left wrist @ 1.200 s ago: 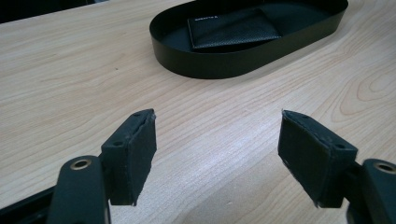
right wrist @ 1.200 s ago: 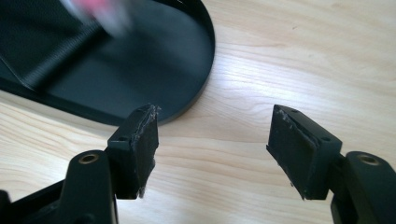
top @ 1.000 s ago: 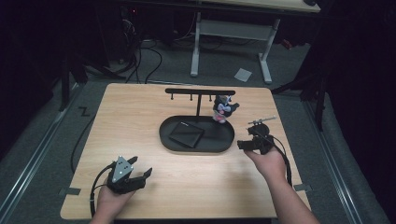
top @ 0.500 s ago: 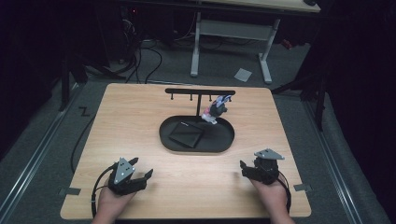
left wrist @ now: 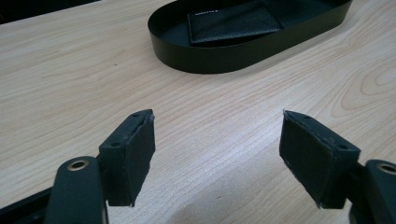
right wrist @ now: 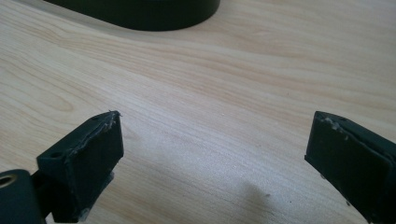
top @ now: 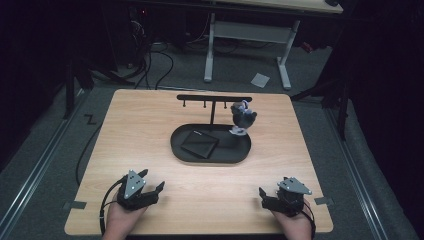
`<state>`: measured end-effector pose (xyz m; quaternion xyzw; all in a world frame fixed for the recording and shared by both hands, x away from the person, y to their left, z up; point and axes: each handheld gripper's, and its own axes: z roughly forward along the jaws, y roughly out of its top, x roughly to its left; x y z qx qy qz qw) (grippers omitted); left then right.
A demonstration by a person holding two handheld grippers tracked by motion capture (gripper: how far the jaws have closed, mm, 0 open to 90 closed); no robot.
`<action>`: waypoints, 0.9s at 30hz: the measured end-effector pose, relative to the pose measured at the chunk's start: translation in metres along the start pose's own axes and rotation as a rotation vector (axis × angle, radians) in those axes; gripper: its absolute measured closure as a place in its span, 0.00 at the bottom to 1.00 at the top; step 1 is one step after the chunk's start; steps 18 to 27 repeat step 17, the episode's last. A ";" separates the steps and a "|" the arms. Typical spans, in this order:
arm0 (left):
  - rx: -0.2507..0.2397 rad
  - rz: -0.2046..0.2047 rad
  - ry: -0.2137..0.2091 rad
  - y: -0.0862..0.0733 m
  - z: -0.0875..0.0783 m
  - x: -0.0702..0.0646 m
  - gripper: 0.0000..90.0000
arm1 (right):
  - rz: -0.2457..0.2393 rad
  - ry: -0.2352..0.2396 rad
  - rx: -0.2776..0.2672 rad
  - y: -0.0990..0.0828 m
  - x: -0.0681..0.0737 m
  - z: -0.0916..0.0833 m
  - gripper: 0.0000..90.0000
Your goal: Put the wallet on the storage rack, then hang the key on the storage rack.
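On bare wood, right gripper [top: 266, 198] agape

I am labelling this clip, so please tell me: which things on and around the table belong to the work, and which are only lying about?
Belongs to the work:
keychain charm, hanging from the rack
hook rack
black oval tray
wallet, lying in the tray

Just lying about:
white paper scrap on the floor
cables on the floor

A white paper scrap [top: 260, 79] lies on the floor [top: 320, 145].
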<state>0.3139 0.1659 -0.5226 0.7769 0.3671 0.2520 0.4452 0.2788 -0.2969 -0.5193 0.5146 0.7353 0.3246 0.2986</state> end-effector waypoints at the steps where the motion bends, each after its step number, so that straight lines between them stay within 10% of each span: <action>1: 0.002 0.002 -0.001 0.000 0.000 -0.001 0.30 | 0.009 0.002 0.005 0.000 -0.001 0.001 0.04; 27: -0.021 0.010 -0.014 -0.001 -0.007 0.006 0.29 | 0.013 0.001 -0.010 0.003 0.002 0.003 0.04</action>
